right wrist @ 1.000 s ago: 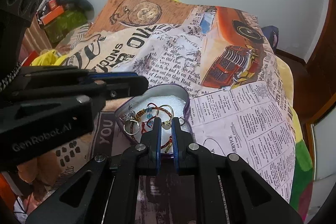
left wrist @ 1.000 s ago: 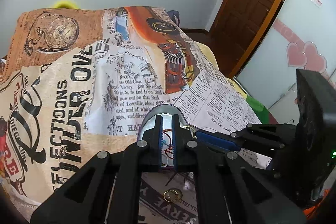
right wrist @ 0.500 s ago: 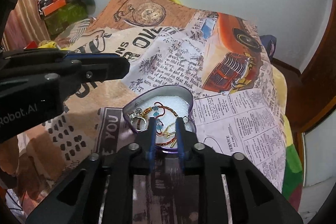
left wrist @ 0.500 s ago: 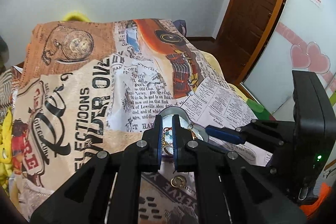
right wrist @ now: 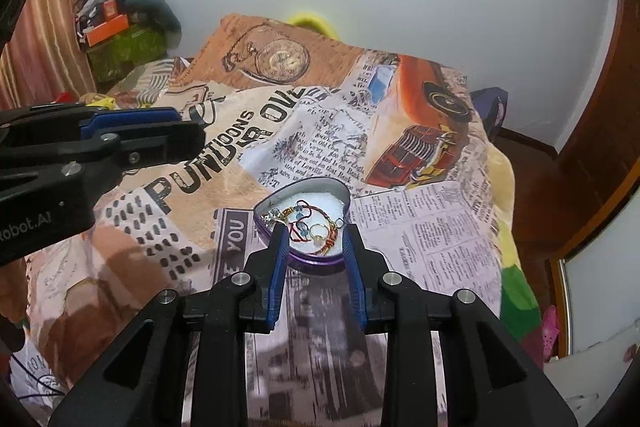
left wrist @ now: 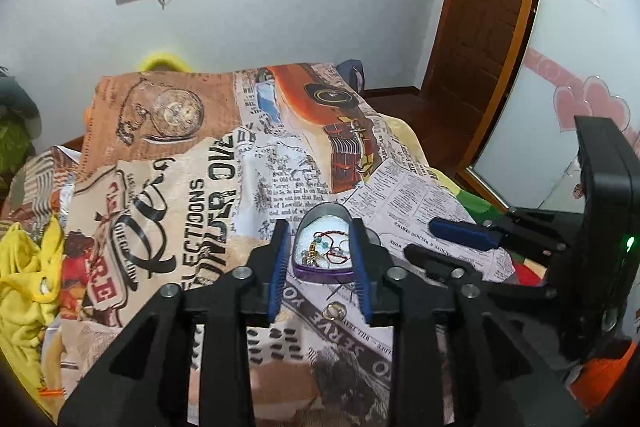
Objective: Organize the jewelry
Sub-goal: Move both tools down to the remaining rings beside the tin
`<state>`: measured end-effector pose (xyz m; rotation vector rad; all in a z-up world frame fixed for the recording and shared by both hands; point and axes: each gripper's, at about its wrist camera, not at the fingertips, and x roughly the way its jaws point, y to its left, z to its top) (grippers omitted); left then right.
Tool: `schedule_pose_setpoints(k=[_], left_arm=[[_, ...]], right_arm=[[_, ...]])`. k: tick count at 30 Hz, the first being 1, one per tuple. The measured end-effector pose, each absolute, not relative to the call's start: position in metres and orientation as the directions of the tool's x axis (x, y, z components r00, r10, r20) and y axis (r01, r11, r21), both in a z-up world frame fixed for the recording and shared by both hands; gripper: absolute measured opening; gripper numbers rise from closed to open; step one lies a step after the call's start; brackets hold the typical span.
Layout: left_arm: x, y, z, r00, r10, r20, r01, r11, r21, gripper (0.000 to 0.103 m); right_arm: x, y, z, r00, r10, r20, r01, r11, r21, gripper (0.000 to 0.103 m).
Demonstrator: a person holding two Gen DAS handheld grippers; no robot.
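A purple heart-shaped tin with a white lining sits on the printed blanket. Several bracelets and rings lie tangled inside it. A loose gold ring rests on the cloth just in front of the tin. My left gripper hovers above and short of the tin. Its jaws are opening with nothing between them. My right gripper hangs likewise over the tin's near edge, jaws opening and empty.
The blanket covers a bed that drops off at the right edge. Yellow cloth is bunched at the left. A wooden door stands at the back right, and clutter is piled at the back left.
Both grippers have lifted and drawn back from the tin, which now looks smaller. Both sets of jaws went from shut to parted, and the jewelry stayed in the tin.
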<state>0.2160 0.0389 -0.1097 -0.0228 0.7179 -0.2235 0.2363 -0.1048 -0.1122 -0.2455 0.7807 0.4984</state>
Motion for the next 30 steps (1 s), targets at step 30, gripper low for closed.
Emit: schedule_pose_setpoints(k=[30], left_arm=[[0.214, 0.057, -0.198, 0.62, -0.128, -0.774, 0.118, 0.991, -0.069, 0.035]], right_arm=[[0.246, -0.079, -0.19, 0.374, 0.404, -0.835, -0.59, 0.798, 0.122, 0.036]])
